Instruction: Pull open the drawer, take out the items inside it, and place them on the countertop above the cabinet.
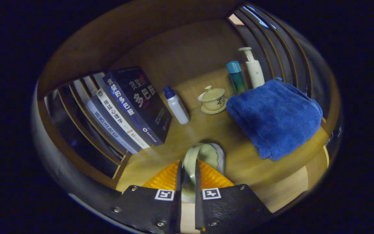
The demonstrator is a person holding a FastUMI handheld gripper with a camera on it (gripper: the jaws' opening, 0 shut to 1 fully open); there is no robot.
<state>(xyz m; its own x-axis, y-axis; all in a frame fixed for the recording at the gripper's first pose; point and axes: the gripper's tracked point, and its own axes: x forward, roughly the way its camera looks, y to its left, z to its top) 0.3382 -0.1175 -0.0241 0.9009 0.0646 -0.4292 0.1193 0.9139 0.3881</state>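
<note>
1. Pinching a pale green cup [203, 157] by its rim, the gripper [188, 169] is closing both fingers on the cup's wall, one pad on each side, right at the near edge of the wooden countertop [239, 162].
2. Sitting just past the fingers, the cup is resting low over the countertop; whether it is touching the wood, I cannot tell.
3. Lying to the right and a little farther off, a folded blue towel [274, 117] is spreading over the right part of the countertop.
4. Leaning on the left, a row of books [131, 107] is standing tilted, spines facing us.
5. Standing just right of the books, a small white bottle with a blue cap [177, 105] is tilting slightly.
6. Waiting farther back in the middle, a lidded tea bowl on a saucer [213, 99] is sitting just left of the towel.
7. Rising behind the towel at the far right, a blue-green bottle [236, 77] and a white pump bottle [254, 70] are standing side by side.
</note>
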